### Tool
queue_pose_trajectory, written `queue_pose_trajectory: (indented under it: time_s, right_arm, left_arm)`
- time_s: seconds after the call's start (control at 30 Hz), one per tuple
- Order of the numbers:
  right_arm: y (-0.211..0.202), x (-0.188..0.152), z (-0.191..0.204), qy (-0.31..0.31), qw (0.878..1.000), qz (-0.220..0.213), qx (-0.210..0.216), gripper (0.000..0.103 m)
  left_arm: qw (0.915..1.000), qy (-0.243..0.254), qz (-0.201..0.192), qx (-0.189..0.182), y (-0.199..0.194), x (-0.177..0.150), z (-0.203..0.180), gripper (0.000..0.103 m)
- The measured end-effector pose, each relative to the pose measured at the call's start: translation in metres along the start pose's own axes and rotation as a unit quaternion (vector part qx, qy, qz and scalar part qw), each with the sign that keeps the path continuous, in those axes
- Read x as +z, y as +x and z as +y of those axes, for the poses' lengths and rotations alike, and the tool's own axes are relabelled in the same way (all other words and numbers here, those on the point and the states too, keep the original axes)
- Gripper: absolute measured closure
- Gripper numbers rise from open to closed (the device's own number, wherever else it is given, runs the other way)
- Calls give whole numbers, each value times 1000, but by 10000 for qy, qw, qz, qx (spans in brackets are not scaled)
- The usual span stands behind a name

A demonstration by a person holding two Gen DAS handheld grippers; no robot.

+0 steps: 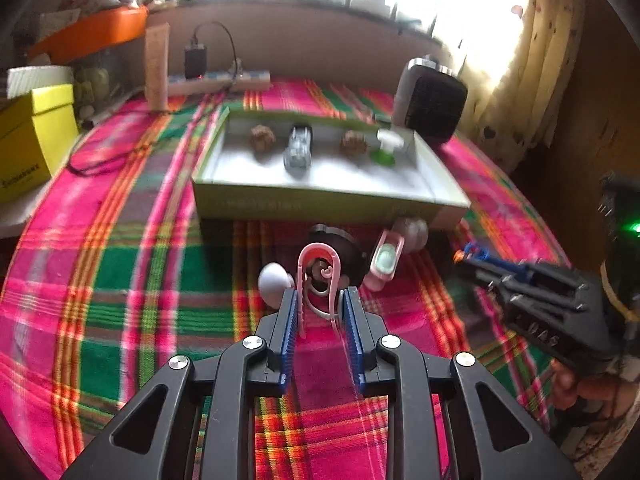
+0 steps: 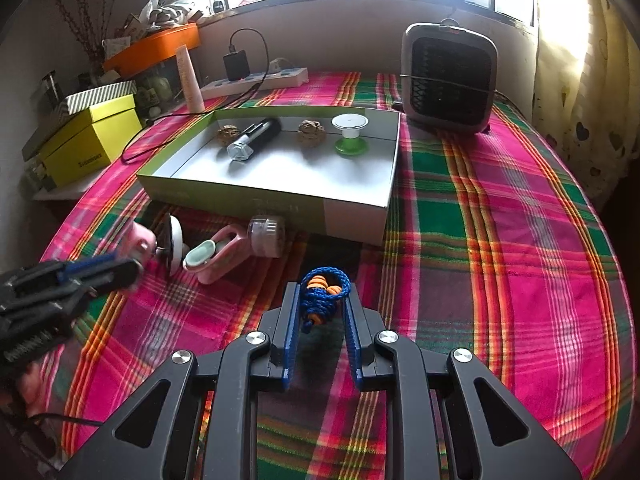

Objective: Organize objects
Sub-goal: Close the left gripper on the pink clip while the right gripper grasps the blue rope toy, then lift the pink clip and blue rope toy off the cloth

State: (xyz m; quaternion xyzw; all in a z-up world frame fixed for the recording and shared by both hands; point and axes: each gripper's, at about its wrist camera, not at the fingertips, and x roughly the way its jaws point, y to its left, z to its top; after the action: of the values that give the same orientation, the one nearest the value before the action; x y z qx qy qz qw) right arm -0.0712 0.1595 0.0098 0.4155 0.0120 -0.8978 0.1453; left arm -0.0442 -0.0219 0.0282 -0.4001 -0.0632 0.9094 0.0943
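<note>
Objects for sorting lie on the pink, green and orange plaid cloth (image 2: 500,240) in front of a shallow green-sided cardboard box with a white inside (image 2: 280,200). In that box, along its far wall, sit two brown knobbly lumps (image 2: 228,134), a black and silver cylinder lying on its side (image 2: 252,140) and a white-topped spool on a green base (image 2: 350,134). My left gripper (image 1: 320,304) is clenched on a thin pink plastic arch with a curly scroll inside (image 1: 318,276); its blue pads press the arch's two legs. Just behind the arch are a white egg-shaped piece (image 1: 272,280), a round black disc (image 1: 344,252) and a pink toy bathtub with a pale green inside (image 1: 386,260), all close to the box's near wall. My right gripper (image 2: 322,304) is clamped on a bundle of blue braided cord with orange beads (image 2: 322,294). A grey heater with a black grille (image 2: 448,80) stands behind the box, near its right corner.
</note>
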Motion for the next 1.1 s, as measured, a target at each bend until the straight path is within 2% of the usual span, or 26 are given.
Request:
queue_pose_trajectory:
  time_s: [0.07,0.57,0.87,1.1]
  right_arm:
    - [1,-1,1,-4,10000,13,23,81]
    - [-1,-10,16,-175,9995,123,253,81]
    - [0,-13,21,-224,9991,173,316,81]
    - [2,-13,27,-391,9989,187,189,78]
  left_arm:
    - [10000,-19,-49,21,-2,2,3,82]
    - [9990,162,411,72,5,-21,-1,82]
    - [9986,260,433,128,9,-20,-4,80]
    - [9984,340,412,202,12,-19,-8,78]
